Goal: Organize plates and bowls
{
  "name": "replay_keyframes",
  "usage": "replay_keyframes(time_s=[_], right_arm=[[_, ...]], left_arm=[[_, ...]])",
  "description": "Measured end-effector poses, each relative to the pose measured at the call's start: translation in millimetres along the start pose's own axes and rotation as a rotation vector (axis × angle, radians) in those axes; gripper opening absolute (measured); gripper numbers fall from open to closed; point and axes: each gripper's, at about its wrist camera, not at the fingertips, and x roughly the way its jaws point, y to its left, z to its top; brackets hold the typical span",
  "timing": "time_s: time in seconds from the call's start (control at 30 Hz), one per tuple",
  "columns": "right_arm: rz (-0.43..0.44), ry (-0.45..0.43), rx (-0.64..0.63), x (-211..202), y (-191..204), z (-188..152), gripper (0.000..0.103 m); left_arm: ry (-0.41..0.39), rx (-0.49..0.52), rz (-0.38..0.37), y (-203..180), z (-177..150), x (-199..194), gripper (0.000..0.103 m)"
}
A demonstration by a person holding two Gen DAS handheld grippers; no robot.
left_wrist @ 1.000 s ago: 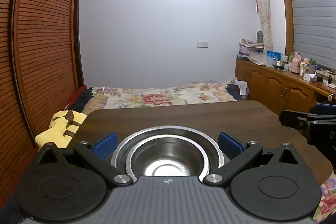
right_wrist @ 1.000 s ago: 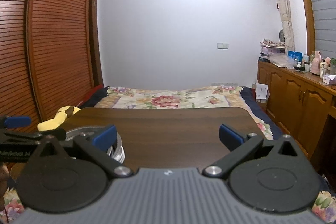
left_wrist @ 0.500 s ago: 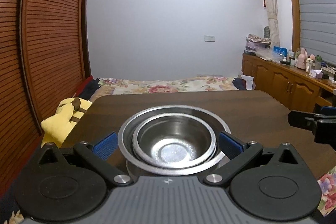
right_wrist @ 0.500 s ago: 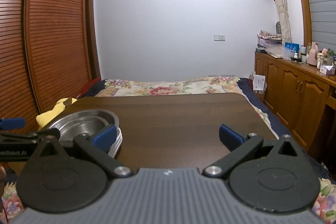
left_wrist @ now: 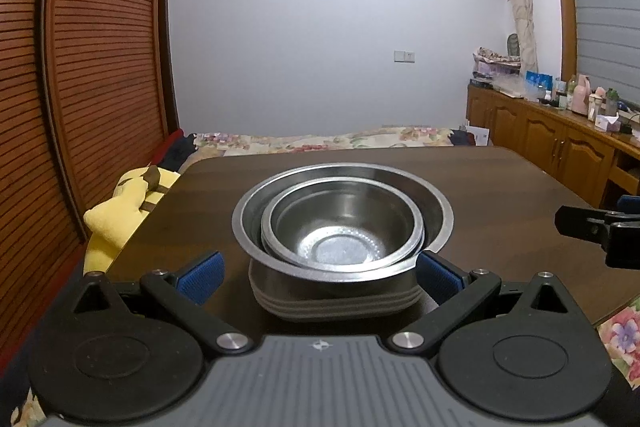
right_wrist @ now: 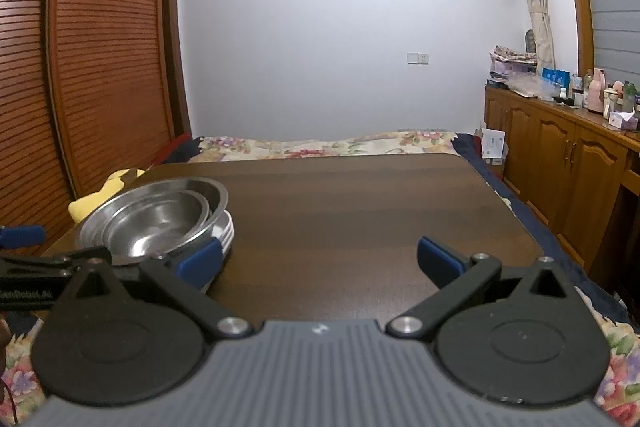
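A small steel bowl sits nested in a larger steel bowl, both on a stack of white plates on the dark wooden table. My left gripper is open and empty, its blue pads on either side of the plate stack without touching it. In the right wrist view the bowls and plates stand at the left of the table. My right gripper is open and empty over bare table, to the right of the stack.
A yellow plush toy lies off the table's left edge. A bed with a floral cover is beyond the far edge. Wooden cabinets with bottles line the right wall. A slatted wardrobe stands left.
Both grippers have risen and drawn back from the stack. The bowls now show from higher up, and the plates under them have come into view. Both stay open.
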Motion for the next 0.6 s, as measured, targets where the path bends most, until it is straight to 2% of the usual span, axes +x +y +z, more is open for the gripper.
replay_keyframes(time_s=[0.6], right_arm=[[-0.001, 0.004, 0.005, 0.0, -2.3, -3.1, 0.103]], left_arm=[[0.002, -0.002, 0.000, 1.2, -0.9, 0.3, 0.103]])
